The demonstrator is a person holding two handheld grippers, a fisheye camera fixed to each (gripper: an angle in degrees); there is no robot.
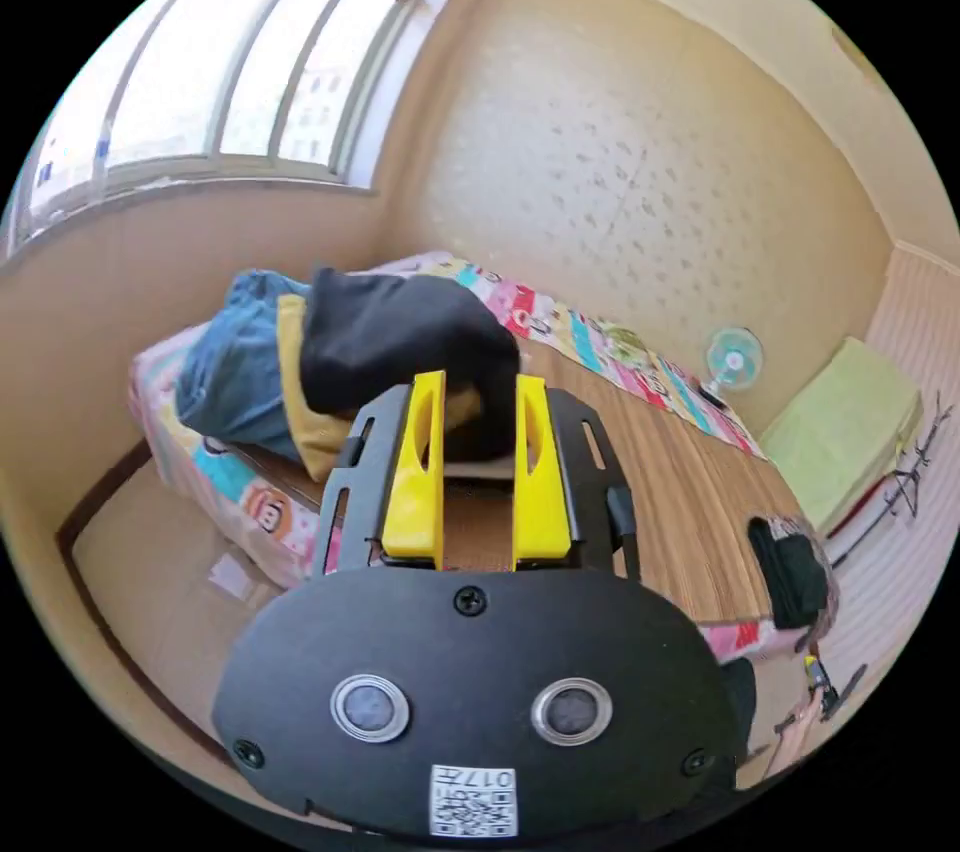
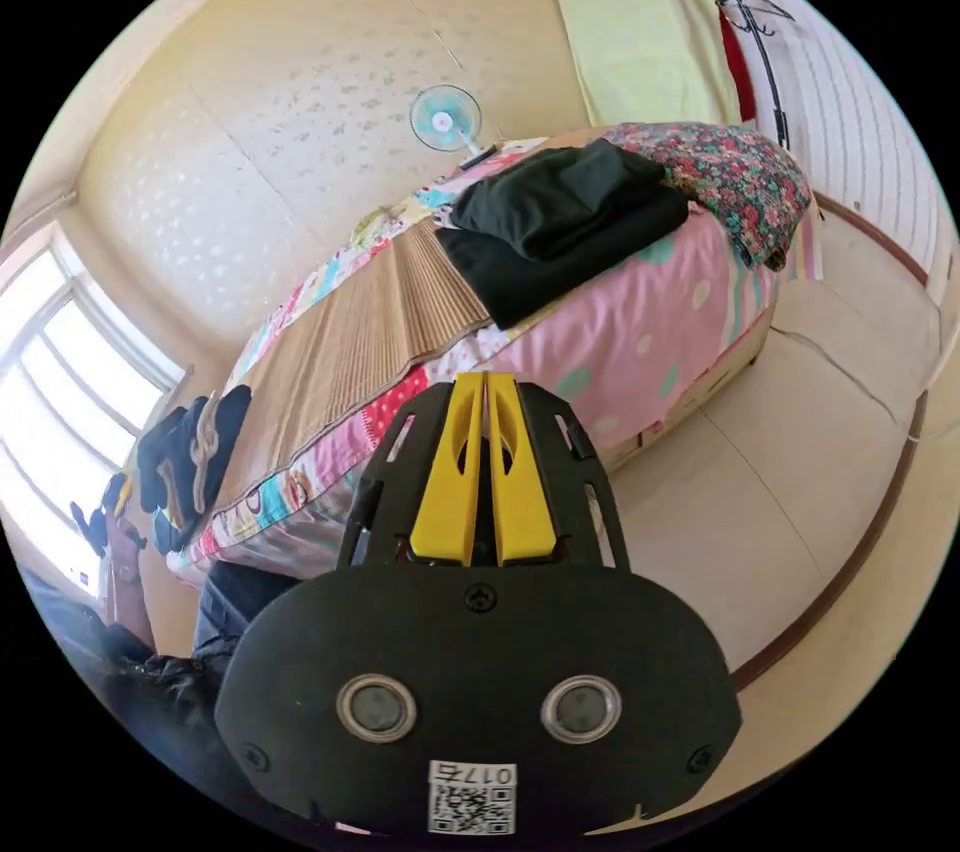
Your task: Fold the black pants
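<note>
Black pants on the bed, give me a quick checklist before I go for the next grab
1. Left gripper open for a grab: ok, fingers apart, nothing between them.
2. Right gripper open: not ok, its fingers are together.
3. Pile of clothes within the left gripper's path: ok, straight ahead.
4. Which black piece in that pile is the pants: cannot tell.
5. Folded black clothes sit on the bed: ok.
6. Brown mat flat for folding: ok.

Bed (image 2: 640, 332) with a patchwork sheet (image 1: 610, 342), topped by a brown slatted mat (image 2: 370, 332). At the window end, a heap of clothes (image 1: 330, 362): black over yellow and blue. At the other end, folded black pants (image 2: 560, 212) partly on the mat, beside a floral pillow (image 2: 740, 172).
</note>
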